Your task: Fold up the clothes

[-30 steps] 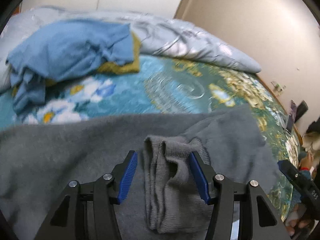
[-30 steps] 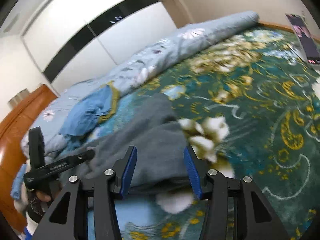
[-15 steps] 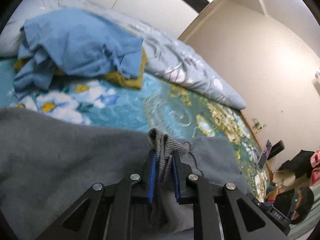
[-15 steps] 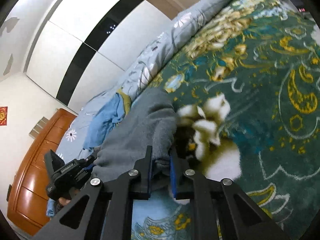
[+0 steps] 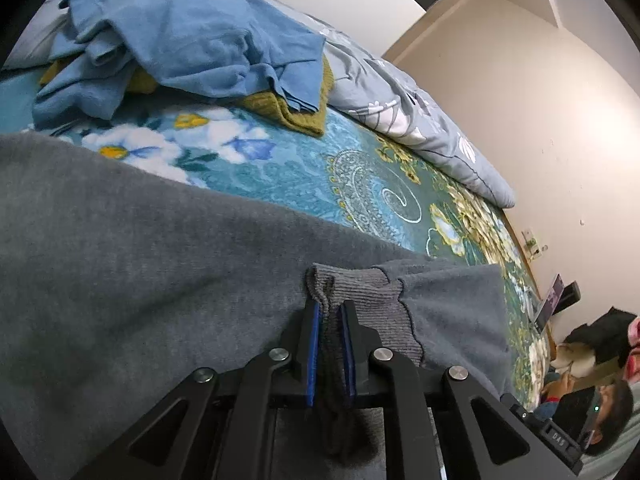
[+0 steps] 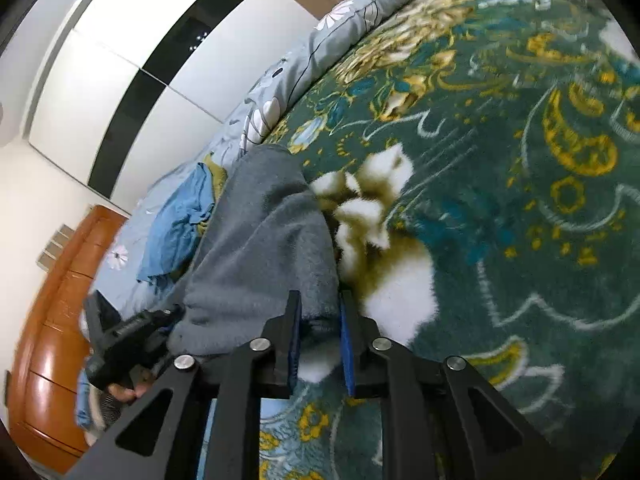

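Note:
A grey sweater [image 5: 140, 264] lies spread on the floral blanket [image 5: 288, 168] of the bed. My left gripper [image 5: 329, 312] is shut on the sweater's ribbed cuff [image 5: 360, 288] and holds it over the sweater's body. In the right wrist view my right gripper [image 6: 318, 308] is shut on an edge of the same grey sweater [image 6: 264, 240], lifted a little off the blanket [image 6: 520, 200]. The left gripper's body [image 6: 124, 340] shows at the lower left of that view.
A crumpled blue garment [image 5: 188, 36] lies on an olive knit [image 5: 296, 116] at the back of the bed, next to a rolled grey-blue duvet [image 5: 404, 108]. A wooden headboard [image 6: 44, 340] and a white wardrobe [image 6: 132, 92] stand beyond. A person [image 5: 608, 412] sits at the far right.
Both grippers went from open to shut, the left on the cuff, the right on the sweater's edge. Both have since tilted and lifted slightly with the cloth.

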The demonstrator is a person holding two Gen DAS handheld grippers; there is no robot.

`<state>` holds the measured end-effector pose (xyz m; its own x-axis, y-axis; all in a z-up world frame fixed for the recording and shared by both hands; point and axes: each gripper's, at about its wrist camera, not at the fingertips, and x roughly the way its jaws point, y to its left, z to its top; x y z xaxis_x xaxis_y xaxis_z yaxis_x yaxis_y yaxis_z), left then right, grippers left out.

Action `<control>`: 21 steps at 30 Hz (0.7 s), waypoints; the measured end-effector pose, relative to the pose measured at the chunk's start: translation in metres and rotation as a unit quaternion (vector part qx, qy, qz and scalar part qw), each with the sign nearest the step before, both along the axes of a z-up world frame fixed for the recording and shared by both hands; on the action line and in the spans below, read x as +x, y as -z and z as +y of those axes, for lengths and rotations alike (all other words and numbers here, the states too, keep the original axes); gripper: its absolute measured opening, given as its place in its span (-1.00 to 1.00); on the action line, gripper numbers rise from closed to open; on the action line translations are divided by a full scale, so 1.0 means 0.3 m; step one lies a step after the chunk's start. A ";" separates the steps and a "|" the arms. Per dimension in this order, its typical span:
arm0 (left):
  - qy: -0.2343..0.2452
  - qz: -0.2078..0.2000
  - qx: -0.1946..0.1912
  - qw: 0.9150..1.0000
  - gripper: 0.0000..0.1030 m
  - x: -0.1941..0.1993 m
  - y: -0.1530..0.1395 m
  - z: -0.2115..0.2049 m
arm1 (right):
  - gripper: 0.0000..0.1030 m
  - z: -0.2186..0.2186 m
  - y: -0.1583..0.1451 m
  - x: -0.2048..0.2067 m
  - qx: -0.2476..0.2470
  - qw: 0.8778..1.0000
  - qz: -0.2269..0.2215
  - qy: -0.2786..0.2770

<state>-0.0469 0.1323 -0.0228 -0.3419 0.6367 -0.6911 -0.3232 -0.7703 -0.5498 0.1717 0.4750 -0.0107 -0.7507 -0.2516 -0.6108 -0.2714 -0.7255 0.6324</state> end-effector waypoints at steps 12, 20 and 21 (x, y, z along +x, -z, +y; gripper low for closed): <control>0.031 0.128 -0.064 0.989 -0.03 0.180 -0.217 -0.010 | -0.51 -0.159 -0.183 -0.106 0.162 0.986 0.019 -0.030; 0.108 0.128 -0.110 0.980 0.03 0.227 -0.110 0.178 | -0.42 -0.146 -0.110 -0.113 0.183 0.982 -0.009 -0.041; 0.107 0.114 -0.109 0.982 0.06 0.220 -0.084 0.175 | -0.42 -0.142 -0.090 -0.110 0.177 0.983 -0.013 -0.044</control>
